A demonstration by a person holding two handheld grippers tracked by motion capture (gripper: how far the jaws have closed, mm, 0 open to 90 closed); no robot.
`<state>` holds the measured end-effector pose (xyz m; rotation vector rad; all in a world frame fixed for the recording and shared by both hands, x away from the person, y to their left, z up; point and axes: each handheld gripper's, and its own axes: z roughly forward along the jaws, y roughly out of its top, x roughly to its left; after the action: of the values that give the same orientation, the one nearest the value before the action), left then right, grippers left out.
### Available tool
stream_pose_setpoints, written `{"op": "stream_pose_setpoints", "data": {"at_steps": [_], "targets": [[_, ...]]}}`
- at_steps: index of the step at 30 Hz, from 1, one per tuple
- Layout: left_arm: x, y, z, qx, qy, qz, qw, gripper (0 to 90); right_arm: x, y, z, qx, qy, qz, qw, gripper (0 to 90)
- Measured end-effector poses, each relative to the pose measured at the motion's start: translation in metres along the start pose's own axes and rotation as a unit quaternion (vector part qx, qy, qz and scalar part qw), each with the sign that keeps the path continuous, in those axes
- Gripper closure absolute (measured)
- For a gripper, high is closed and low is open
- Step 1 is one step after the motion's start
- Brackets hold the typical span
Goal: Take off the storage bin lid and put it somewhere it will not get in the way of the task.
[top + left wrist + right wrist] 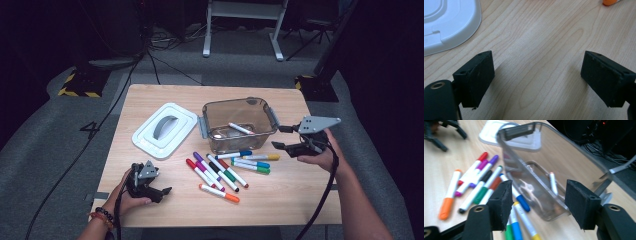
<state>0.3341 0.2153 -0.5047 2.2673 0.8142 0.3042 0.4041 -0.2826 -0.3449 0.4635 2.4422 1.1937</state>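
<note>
A clear plastic box (239, 125) stands mid-table with one white marker (241, 128) lying inside it. Several coloured markers (220, 172) are scattered on the wood in front of the box. My right gripper (282, 137) is open, just right of the box at its rim height. In the right gripper view the box corner (554, 162) sits between the open jaws of my right gripper (539, 200), with the inner marker (553, 183) beyond. My left gripper (152, 182) rests open near the front left edge, and in its own view it (537, 75) holds nothing over bare wood.
The box's white lid (165, 130) with a grey handle lies left of the box, its edge (449, 22) close to my left gripper. An orange-capped marker (220, 193) lies nearest the front. The wooden table (300, 195) has free room at the front right.
</note>
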Motion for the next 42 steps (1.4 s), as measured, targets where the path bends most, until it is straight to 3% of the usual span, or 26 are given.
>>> {"op": "stream_pose_setpoints", "data": {"at_steps": [4, 8, 15, 23, 29, 42], "targets": [[0.000, 0.000, 0.000, 0.000, 0.000, 0.000, 1.0000, 12.2, 0.016, -0.017, -0.003, -0.007, 0.010, 0.000, 0.9999, 42.3], [0.000, 0.000, 0.000, 0.000, 0.000, 0.000, 1.0000, 12.2, 0.028, -0.035, 0.004, 0.012, 0.010, -0.002, 0.9999, 43.3], [0.000, 0.000, 0.000, 0.000, 0.001, 0.000, 1.0000, 12.3, 0.040, -0.067, 0.031, 0.030, 0.029, 0.030, 0.9987, 44.1], [0.000, 0.000, 0.000, 0.000, 0.002, 0.000, 1.0000, 12.3, 0.044, -0.088, 0.064, 0.061, 0.054, 0.038, 0.9960, 45.9], [0.000, 0.000, 0.000, -0.001, 0.002, 0.000, 1.0000, 12.3, 0.045, -0.094, 0.083, 0.074, 0.065, 0.034, 0.9946, 49.1], [0.000, 0.000, 0.000, 0.000, 0.001, -0.001, 1.0000, 12.3, 0.044, -0.094, 0.100, 0.086, 0.065, 0.021, 0.9939, 54.2]]}}
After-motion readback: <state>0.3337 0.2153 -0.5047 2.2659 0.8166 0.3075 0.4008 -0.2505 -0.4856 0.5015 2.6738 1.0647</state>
